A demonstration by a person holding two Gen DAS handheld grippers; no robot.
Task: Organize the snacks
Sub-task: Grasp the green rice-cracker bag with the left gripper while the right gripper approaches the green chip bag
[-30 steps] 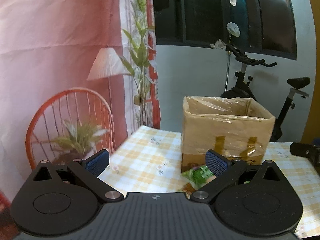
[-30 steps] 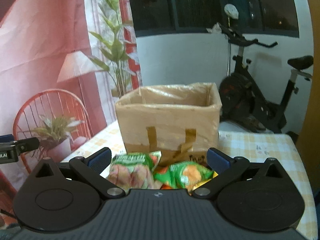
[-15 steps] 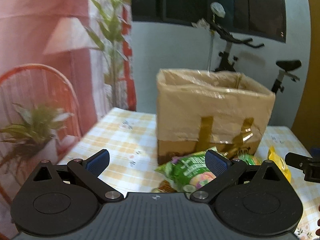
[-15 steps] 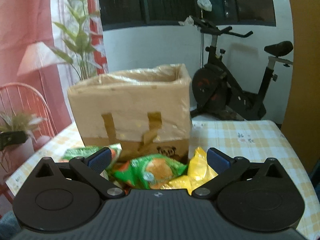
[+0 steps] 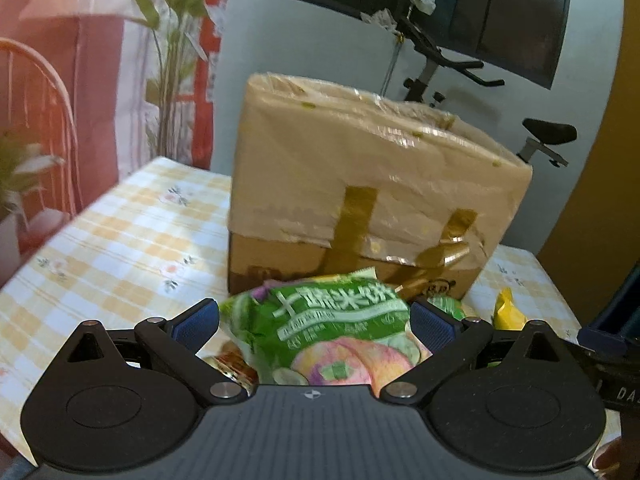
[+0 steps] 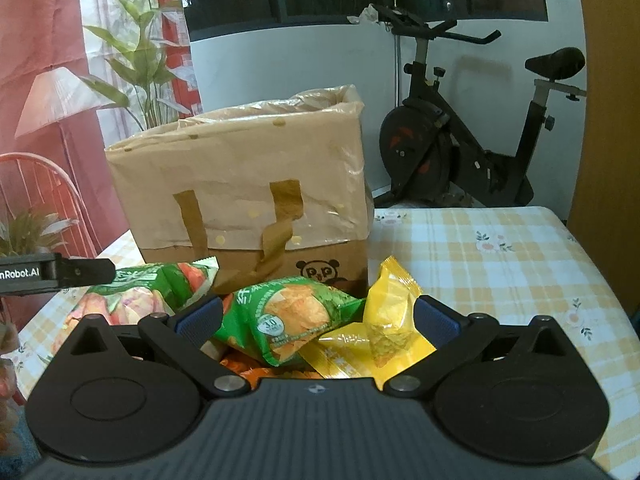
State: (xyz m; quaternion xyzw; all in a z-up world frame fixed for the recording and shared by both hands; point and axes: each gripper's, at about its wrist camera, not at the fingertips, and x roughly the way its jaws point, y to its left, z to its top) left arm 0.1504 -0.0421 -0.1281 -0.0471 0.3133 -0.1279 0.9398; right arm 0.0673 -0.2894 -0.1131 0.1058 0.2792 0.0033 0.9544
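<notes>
The left claw [image 5: 314,322] is spread wide with a green snack bag [image 5: 340,332] lying between its pads, its lower end hidden by the claw body; whether a pad touches it cannot be told; the left view is blurred, and a yellow packet [image 5: 506,314] shows only as a tip. The right claw [image 6: 316,314] is likewise spread, over a green chip bag [image 6: 296,312] and that yellow packet [image 6: 384,320], both cut off below. Only the right view shows the chip bag whole and the panda print on the lined cardboard box [image 6: 248,184], which stands mid-tabletop [image 6: 500,264] just behind the snacks; its inside is hidden.
</notes>
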